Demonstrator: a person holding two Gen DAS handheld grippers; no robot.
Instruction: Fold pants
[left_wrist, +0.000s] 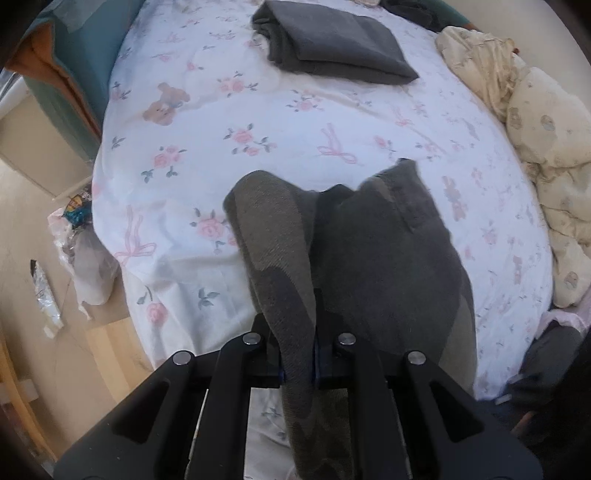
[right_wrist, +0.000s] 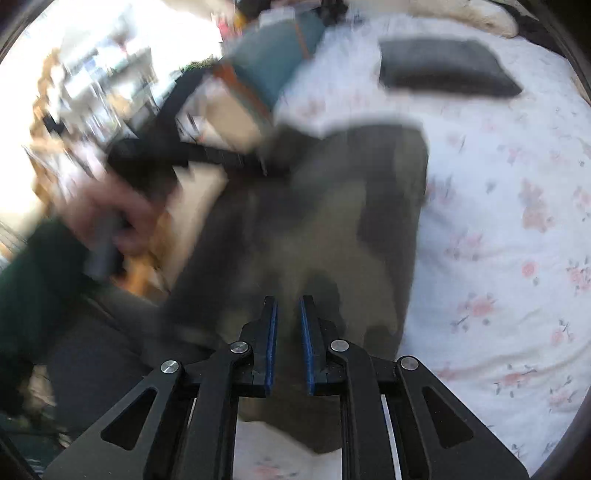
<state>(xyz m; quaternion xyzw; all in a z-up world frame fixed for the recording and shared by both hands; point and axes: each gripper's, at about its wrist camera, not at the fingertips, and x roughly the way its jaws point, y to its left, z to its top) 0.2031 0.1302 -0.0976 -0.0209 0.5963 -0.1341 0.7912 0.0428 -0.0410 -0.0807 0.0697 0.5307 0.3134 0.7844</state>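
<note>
A fold of the camouflage pants (left_wrist: 388, 258) is held pinched in the left gripper (left_wrist: 297, 354), its jaws closed on a ridge of cloth that rises between them and runs forward from the fingers. The rest of the garment is spread ahead and to the right of that gripper on the floral bed sheet (left_wrist: 258, 122), with its long axis running away from the camera toward a folded grey garment (left_wrist: 332, 40) well apart at the far end. In the blurred right wrist view, the right gripper (right_wrist: 288, 332) is seen narrowly parted with nothing visible between its blue pads (right_wrist: 271, 343), just above the near part of the pants. The left gripper is judged the only one in control of the cloth; the next fold would likely be carried along that long axis.
</note>
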